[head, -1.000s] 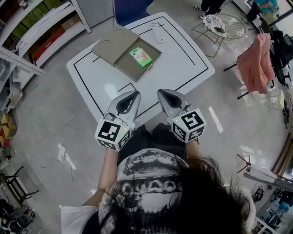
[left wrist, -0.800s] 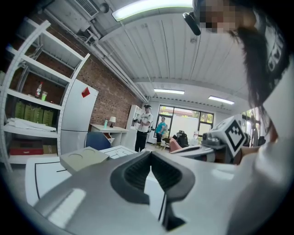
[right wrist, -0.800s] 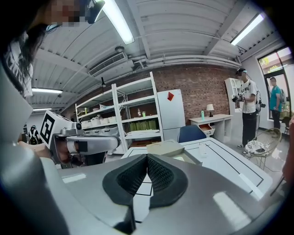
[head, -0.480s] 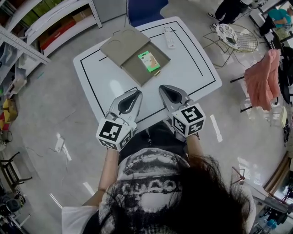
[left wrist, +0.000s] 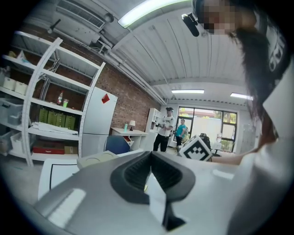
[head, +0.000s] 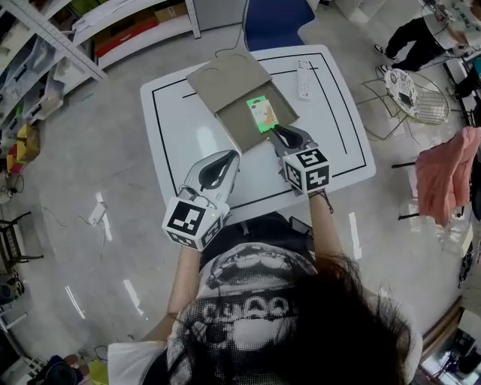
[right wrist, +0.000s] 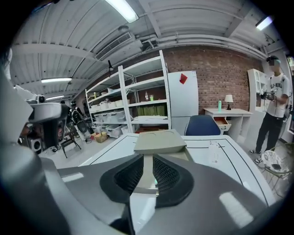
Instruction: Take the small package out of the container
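An open flat cardboard container (head: 242,129) lies on the white table (head: 176,128), its lid (head: 227,75) folded back to the far side. Inside lies the small green package (head: 262,114). My right gripper (head: 276,130) hovers at the container's near right corner, just short of the package. Its jaws have just been opening: a narrow gap shows between them with nothing in it, and the right gripper view looks through that gap at the container (right wrist: 161,142). My left gripper (head: 228,155) hangs over the table's near part, left of the container, with its pads together (left wrist: 150,154) and nothing held.
A white remote (head: 304,69) lies at the table's far right. A blue chair (head: 274,22) stands behind the table, shelving (head: 52,45) at far left, a wire stool (head: 409,94) and pink cloth (head: 443,180) at right. A person (right wrist: 274,108) stands beyond.
My right gripper has gone forward over the table to the container's near corner, and its jaws have parted slightly. The left gripper has shifted only a little.
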Tool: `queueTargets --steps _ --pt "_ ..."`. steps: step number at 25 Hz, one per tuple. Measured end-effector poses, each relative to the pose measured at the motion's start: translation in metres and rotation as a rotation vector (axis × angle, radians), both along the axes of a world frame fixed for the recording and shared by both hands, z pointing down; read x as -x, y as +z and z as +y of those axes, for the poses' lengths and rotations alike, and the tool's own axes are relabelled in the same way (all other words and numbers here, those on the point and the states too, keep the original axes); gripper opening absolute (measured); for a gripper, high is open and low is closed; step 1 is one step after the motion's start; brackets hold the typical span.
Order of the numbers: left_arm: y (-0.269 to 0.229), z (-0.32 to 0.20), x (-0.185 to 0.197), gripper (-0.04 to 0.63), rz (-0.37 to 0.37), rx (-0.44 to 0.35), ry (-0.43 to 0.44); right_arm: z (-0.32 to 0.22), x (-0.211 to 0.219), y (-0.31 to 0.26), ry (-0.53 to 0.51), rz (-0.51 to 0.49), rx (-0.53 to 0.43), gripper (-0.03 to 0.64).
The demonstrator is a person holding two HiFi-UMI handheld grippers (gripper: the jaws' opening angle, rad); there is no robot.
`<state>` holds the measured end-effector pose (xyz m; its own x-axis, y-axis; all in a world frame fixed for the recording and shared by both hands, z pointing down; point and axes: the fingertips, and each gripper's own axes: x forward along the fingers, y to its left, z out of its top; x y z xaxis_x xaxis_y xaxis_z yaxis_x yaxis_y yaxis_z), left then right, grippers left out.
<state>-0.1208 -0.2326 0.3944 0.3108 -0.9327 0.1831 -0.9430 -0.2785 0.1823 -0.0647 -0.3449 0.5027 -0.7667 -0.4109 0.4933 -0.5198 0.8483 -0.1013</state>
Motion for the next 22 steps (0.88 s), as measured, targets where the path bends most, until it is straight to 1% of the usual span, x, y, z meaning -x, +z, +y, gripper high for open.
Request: queueTargets --steps 4,8,11,15,17,18,19,22 --pt "0.001 -0.008 0.004 0.000 -0.009 0.004 -0.063 -0.031 0.012 0.033 -0.047 0.058 0.058 0.117" --pt "-0.002 -0.011 0.013 0.000 -0.023 0.005 -0.125 -0.054 0.031 0.066 -0.096 0.139 0.117 0.192" --pt "-0.002 -0.010 0.022 0.000 -0.027 0.007 -0.171 -0.067 0.042 0.090 -0.116 0.203 0.146 0.225" --pt "-0.002 -0.006 0.032 0.000 -0.032 0.018 -0.233 -0.079 0.054 0.114 -0.137 0.275 0.176 0.286" --pt "-0.002 -0.004 0.035 0.000 -0.033 0.024 -0.258 -0.086 0.056 0.123 -0.121 0.312 0.193 0.321" --pt "-0.002 -0.003 0.037 0.000 -0.033 0.025 -0.267 -0.088 0.056 0.125 -0.103 0.325 0.204 0.322" --pt "-0.002 -0.001 0.038 0.000 -0.033 0.027 -0.276 -0.091 0.055 0.126 -0.081 0.335 0.217 0.346" --pt "-0.003 0.003 0.043 0.000 -0.035 0.030 -0.301 -0.096 0.054 0.128 -0.009 0.353 0.243 0.367"
